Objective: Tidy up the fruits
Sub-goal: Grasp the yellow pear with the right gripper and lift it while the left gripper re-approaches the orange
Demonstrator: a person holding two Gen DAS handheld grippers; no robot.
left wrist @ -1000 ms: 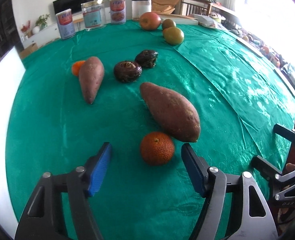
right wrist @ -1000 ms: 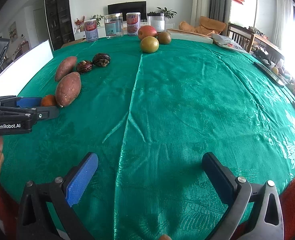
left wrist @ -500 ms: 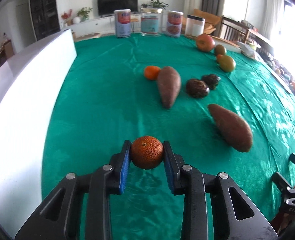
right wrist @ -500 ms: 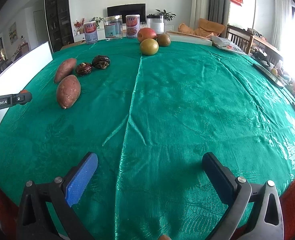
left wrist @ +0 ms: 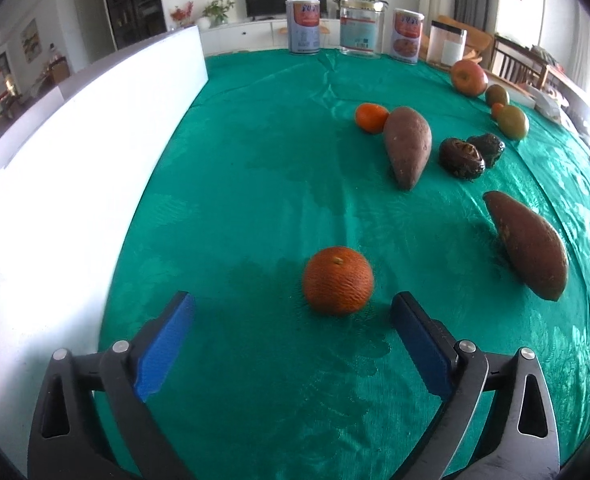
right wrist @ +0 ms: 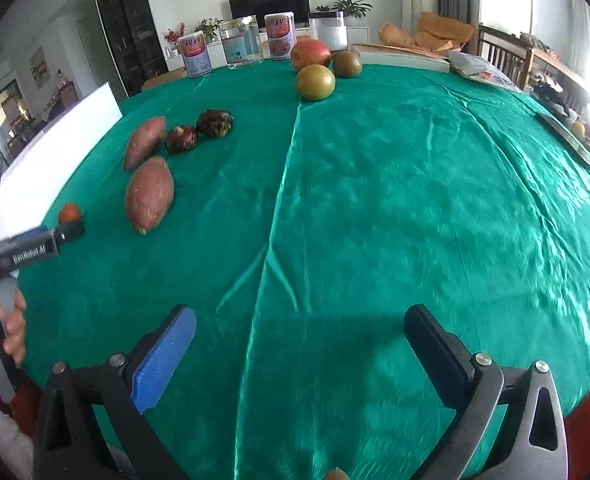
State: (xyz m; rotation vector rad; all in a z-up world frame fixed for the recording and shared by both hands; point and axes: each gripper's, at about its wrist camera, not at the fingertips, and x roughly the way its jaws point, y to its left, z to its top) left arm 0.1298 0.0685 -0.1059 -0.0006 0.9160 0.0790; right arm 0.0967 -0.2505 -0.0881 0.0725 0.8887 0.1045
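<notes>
The near orange [left wrist: 338, 281] sits on the green tablecloth [left wrist: 255, 168], just ahead of the left gripper [left wrist: 293, 322] — its jaws have just been opening and now stand wide, neither pad touching the fruit. A white board [left wrist: 75, 168] runs along the left. Farther right lie two sweet potatoes [left wrist: 408, 145], two dark mangosteens [left wrist: 461, 158] and a second orange [left wrist: 371, 117]. The right gripper [right wrist: 300, 344] hangs spread over bare cloth — nothing between its fingers.

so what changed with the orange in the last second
The left gripper clamped the near orange, carried it away from the near sweet potato toward the white board, then its jaws have just been opening, leaving it on the cloth. The other produce stayed put; the right gripper stayed open.
</notes>
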